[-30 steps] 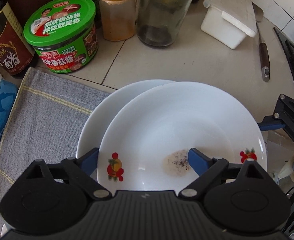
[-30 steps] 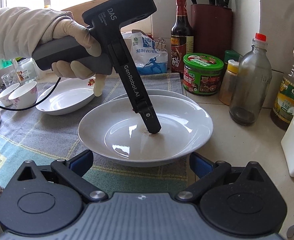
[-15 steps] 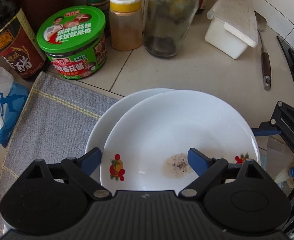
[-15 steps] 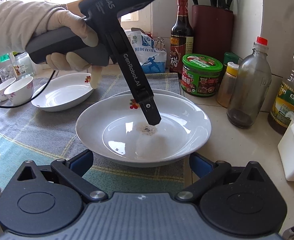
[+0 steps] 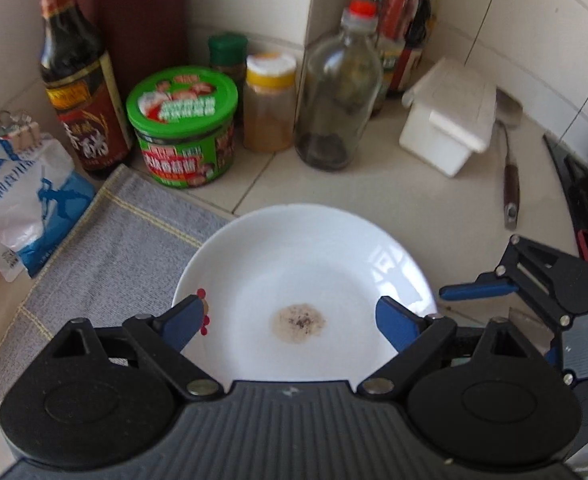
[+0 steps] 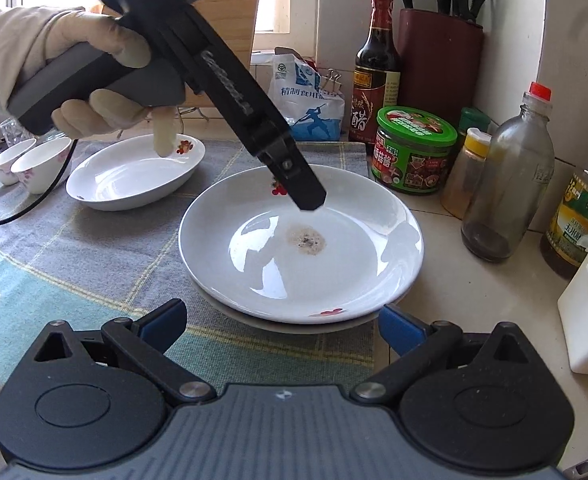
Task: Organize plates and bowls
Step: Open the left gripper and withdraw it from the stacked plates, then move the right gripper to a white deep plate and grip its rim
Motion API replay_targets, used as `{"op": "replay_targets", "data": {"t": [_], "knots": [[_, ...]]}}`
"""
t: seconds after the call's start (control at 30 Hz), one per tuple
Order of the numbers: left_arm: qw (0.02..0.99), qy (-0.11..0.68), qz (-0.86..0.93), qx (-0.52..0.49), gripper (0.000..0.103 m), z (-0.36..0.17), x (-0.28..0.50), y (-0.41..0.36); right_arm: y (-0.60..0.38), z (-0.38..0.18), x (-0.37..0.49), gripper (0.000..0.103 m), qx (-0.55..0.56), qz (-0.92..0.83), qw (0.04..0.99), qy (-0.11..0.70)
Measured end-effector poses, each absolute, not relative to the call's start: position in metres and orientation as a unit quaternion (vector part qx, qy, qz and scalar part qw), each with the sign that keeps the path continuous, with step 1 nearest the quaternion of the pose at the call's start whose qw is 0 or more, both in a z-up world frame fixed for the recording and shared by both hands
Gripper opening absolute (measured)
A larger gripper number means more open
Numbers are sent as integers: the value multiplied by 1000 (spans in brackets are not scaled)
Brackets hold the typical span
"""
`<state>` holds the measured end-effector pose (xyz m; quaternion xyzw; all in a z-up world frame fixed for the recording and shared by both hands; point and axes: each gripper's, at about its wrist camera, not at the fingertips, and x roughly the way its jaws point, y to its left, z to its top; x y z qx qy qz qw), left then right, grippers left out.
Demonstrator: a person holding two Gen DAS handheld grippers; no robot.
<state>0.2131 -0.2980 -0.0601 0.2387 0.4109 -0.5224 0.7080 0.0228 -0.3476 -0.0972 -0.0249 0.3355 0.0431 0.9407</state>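
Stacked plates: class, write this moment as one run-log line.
left gripper: open, above top plate | right gripper: open, near stack's front rim | top plate: stacked on lower plate, stained centre

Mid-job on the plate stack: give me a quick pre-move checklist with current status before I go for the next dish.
1. Top plate seated on the plate beneath: ok, roughly centred, lower rim peeking out at the near edge.
2. Left tongs released: ok, open, hovering above the plate.
3. Right tongs free: ok, open, holding nothing.
4. Top plate clean: not ok, a brown speckled residue spot sits at its centre.
5. Next dish reachable: ok, the oval dish lies uncovered on the cloth.
6. Stack fully on the cloth: not ok, its right side overhangs the counter.
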Motion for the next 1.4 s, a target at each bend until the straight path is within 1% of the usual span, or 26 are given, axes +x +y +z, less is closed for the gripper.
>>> {"op": "replay_targets", "data": {"t": [0.1,0.3,0.5,0.63,0.8,0.97,1.03,1.33,1.4], "knots": [[737,381,-515,216,93,-52,199,-278,-345,-94,20,103,-25,37,941,335],[785,351,-475,187,94,-48,169,-242,-343,-88,20,103,-19,35,941,335],[849,346,-370,151,94,-52,148,-198,-328,-85,37,103,-35,75,937,339],[876,361,-292,133,94,-58,141,-159,-312,-82,53,103,-43,113,934,338],[886,390,-224,117,94,-72,142,-110,-287,-80,74,103,-22,143,929,341],[882,401,-217,121,94,-101,151,-79,-265,-79,94,103,32,124,923,362],[877,406,-228,120,94,-109,157,-74,-257,-77,99,103,39,117,923,366],[877,379,-272,113,96,-116,175,-79,-236,-64,98,103,39,62,922,380],[879,376,-277,98,100,-118,180,-78,-233,-59,101,103,31,58,919,388]]}}
